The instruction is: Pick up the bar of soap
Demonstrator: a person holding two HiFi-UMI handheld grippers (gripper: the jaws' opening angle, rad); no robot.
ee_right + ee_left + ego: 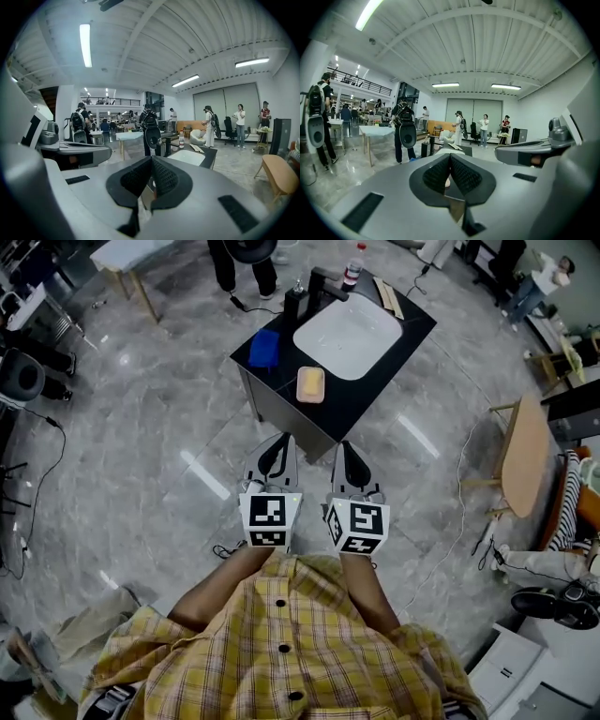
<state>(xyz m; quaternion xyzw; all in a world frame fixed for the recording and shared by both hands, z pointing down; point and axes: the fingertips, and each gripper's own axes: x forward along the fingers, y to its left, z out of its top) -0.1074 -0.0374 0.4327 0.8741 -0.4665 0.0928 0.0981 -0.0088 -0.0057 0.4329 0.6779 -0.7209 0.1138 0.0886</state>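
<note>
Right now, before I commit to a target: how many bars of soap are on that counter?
1. The bar of soap lies on the black counter, by the near corner of the white basin and right of the blue pad. No other shows.

The pale orange bar of soap (310,383), at 12 o'clock, looks matt; the grey marbled floor (141,446) is glossy.

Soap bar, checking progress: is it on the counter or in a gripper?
On the counter: the yellow rectangular soap bar lies flat on the black countertop, beside the white sink.
</note>
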